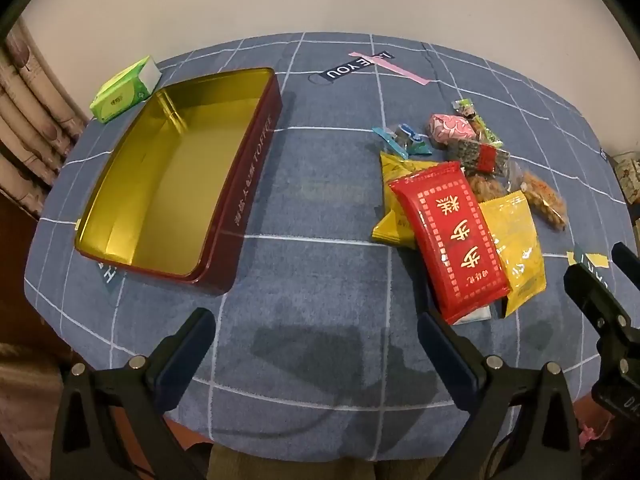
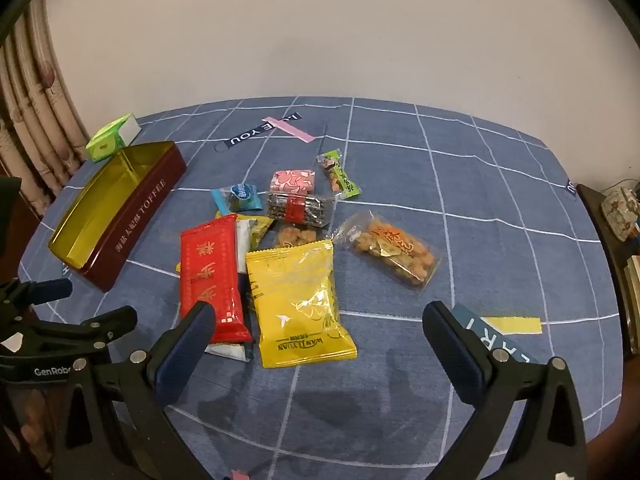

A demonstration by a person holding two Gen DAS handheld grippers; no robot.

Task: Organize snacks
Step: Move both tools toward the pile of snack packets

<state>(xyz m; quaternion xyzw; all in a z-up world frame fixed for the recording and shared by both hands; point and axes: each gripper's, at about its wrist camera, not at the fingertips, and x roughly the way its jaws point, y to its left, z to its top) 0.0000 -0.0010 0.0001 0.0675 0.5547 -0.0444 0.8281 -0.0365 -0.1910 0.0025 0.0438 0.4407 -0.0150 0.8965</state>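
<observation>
An open dark-red toffee tin [image 1: 244, 200] [image 2: 136, 216] with a bare gold inside lies on the left of the blue checked tablecloth. A pile of snack packets sits to its right: a red packet [image 1: 448, 236] [image 2: 210, 276], a yellow packet [image 1: 516, 240] [image 2: 300, 304], a clear bag of fried snacks [image 2: 394, 254], a pink candy [image 2: 292, 182], a dark bar with a red band [image 2: 300, 210], a blue candy [image 2: 238, 196] and a green stick [image 2: 340, 176]. My left gripper [image 1: 316, 326] hangs open above bare cloth between tin and pile. My right gripper [image 2: 318, 322] stands open over the yellow packet's near end, nothing held.
A green tissue pack [image 1: 124, 90] [image 2: 110, 142] lies behind the tin. Printed labels mark the cloth [image 1: 320, 184], one at the far middle [image 2: 264, 132]. A curtain hangs at the left, a wall behind. Dark furniture with objects stands at the right edge [image 2: 620, 216].
</observation>
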